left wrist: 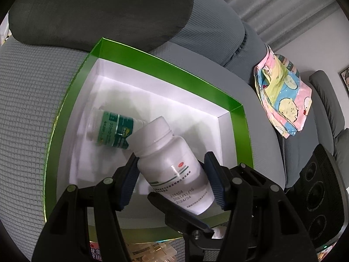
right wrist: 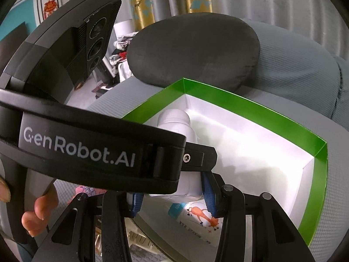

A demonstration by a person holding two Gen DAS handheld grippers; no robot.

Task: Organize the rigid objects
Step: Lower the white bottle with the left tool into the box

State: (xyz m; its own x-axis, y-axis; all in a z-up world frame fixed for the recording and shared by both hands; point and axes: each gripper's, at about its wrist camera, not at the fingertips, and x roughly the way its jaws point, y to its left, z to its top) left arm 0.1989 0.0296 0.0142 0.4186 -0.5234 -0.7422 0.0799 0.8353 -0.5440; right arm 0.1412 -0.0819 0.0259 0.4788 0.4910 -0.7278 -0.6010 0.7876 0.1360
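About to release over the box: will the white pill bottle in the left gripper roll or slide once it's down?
Likely rolls: the white pill bottle is round and smooth. It looks rigid, so probably won't deform. It could nudge the green-labelled bottle lying inside the green box.

You're looking at a box (left wrist: 237, 118) with bright green walls outside and white inside, on a grey waffle-textured sofa seat (left wrist: 28, 91) beside a charcoal cushion (left wrist: 98, 11). Your white pill bottle (left wrist: 172, 166) carries a red dot, the smaller bottle (left wrist: 111, 131) a green-and-white label, and the folded cloth (left wrist: 283, 98) shows pastel pink, blue and yellow cartoon animals.
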